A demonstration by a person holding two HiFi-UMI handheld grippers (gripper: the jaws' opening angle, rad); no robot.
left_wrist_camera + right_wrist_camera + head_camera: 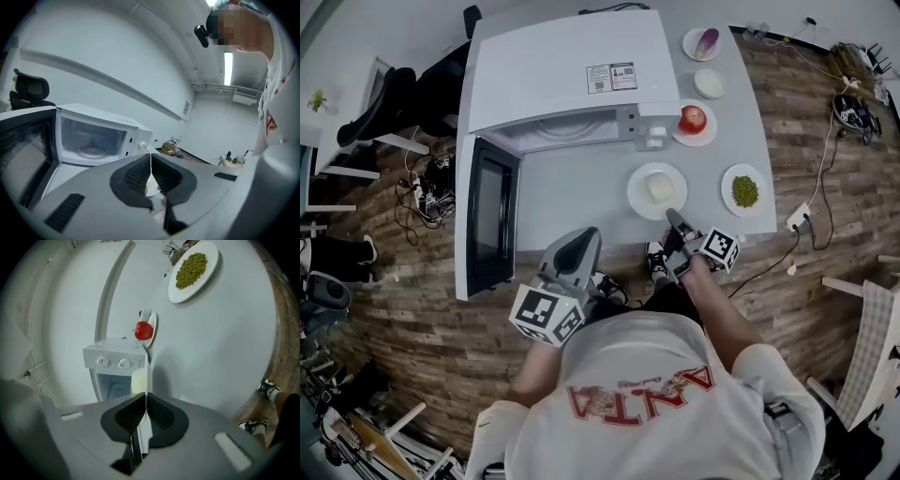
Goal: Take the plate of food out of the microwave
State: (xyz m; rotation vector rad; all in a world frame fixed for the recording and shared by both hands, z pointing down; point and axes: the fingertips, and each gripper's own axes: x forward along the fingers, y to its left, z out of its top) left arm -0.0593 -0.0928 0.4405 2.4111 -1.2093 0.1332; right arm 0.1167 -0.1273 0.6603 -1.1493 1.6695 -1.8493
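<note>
1. The pale grey surface (581, 202) carries a white microwave (562, 70) over its far left corner, with the door open at the left edge.
2. Just right of the microwave stands a red-fruit plate (706, 139).
3. The pale-block plate (637, 192) sits near the front edge, right of the middle.
4. The pea plate (727, 182) is at the front right corner.
5. A white dish (710, 83) and a purple-leaf plate (689, 42) are at the far right corner.
</note>
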